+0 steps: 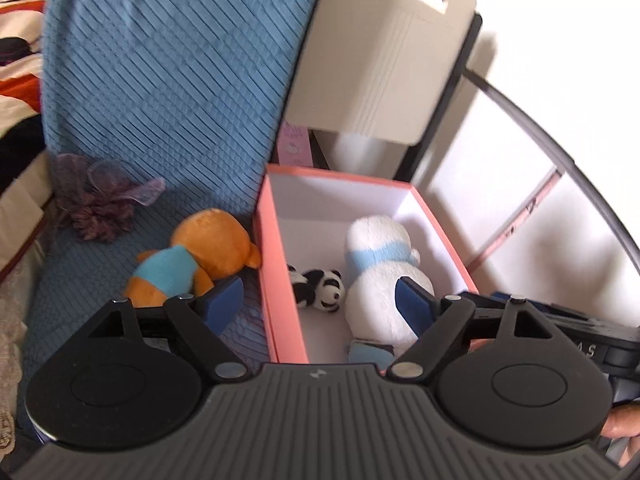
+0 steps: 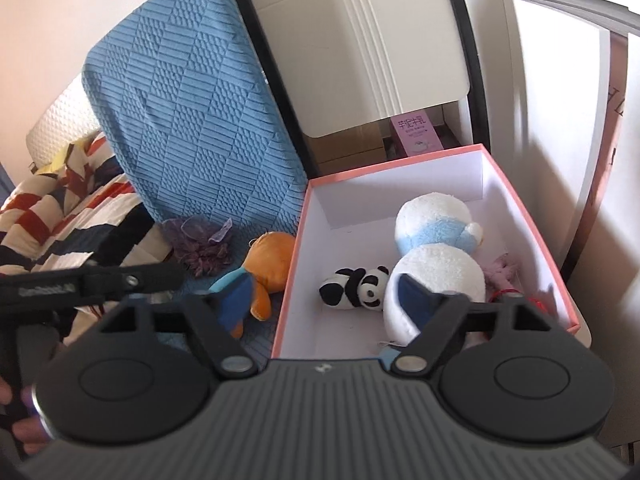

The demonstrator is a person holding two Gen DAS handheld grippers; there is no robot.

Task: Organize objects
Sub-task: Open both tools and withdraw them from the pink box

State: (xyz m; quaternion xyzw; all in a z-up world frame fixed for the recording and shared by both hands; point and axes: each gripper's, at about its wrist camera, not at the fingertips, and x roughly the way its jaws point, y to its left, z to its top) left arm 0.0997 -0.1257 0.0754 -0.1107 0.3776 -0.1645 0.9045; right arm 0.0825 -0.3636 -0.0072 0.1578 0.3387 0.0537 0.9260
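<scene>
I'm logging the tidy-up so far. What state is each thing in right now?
pink box: open, lidless
white plush: lying inside the box
panda plush: lying inside the box
orange plush: outside, on the blue cover beside the box
purple mesh ball: outside, on the cover
left gripper: open, empty
right gripper: open, empty

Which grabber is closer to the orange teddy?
Left. The left gripper hangs open with one finger beside the orange teddy; the right gripper sits further right, mostly over the pink box.
</scene>
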